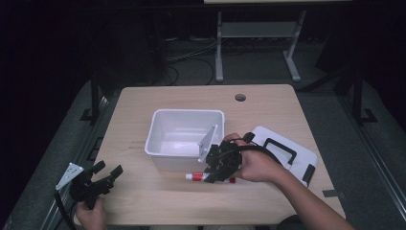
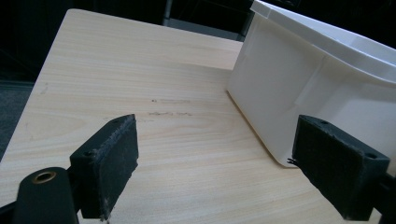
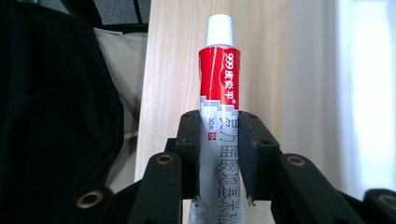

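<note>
Grasp step: tube pinched, bin next.

Our right gripper (image 1: 218, 173) has its jaws clamped on the ointment tube (image 3: 218, 93), low on the table just in front of the white bin (image 1: 184, 120). Left gripper (image 1: 103, 178), jaws spread and empty, sits well left of the bin. Next, probably: lift clear of the near wall, then release inside.

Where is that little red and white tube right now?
In the high view the tube lies on the table, just in front of the white bin, clamped by the right gripper.
</note>
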`<action>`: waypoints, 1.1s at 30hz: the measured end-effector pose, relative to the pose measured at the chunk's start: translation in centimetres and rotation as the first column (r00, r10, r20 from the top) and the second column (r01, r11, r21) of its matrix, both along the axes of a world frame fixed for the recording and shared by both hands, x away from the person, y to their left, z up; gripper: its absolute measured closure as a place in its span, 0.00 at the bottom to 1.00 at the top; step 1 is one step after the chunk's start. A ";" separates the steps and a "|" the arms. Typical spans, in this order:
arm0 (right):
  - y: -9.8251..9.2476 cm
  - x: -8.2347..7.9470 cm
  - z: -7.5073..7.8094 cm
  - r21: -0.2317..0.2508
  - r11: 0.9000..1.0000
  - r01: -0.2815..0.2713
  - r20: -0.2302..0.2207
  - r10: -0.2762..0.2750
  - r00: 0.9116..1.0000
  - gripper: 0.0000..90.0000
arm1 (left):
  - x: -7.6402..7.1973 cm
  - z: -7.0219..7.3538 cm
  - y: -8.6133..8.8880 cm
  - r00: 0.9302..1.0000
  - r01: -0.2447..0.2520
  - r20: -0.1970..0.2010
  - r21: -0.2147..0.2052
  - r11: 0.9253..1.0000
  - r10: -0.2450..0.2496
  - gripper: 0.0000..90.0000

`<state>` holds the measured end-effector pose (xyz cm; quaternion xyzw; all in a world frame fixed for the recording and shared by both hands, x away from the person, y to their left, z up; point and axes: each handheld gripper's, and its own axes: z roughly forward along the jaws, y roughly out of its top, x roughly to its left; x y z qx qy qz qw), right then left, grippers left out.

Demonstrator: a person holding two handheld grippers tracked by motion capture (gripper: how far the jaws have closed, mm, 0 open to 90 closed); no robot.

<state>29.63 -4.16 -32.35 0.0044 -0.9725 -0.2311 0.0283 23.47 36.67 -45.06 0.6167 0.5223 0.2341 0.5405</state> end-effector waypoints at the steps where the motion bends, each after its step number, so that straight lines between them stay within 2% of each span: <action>1: 0.1 0.1 0.5 0.000 1.000 -0.001 0.006 0.001 1.000 0.79 | 0.0 0.0 0.0 1.000 0.001 -0.001 0.001 1.000 -0.001 0.15; 9: 0.8 1.6 3.4 0.008 1.000 0.007 0.031 -0.007 0.999 0.79 | 0.0 0.0 0.1 1.000 -0.001 -0.001 0.001 1.000 0.001 0.15; 13: 1.1 2.3 4.2 0.007 1.000 0.018 0.039 -0.019 0.999 0.79 | 0.0 0.0 0.1 1.000 0.000 0.001 0.002 1.000 0.000 0.15; 19: 1.6 3.4 4.5 -0.006 1.000 0.028 0.045 -0.028 0.999 0.79 | 0.0 0.0 0.1 1.000 0.000 0.002 0.001 1.000 0.000 0.15; 33: 2.6 6.2 4.2 -0.033 0.997 0.067 0.039 -0.066 0.997 0.79 | 0.0 0.0 0.2 1.000 0.000 0.004 -0.005 1.000 0.000 0.15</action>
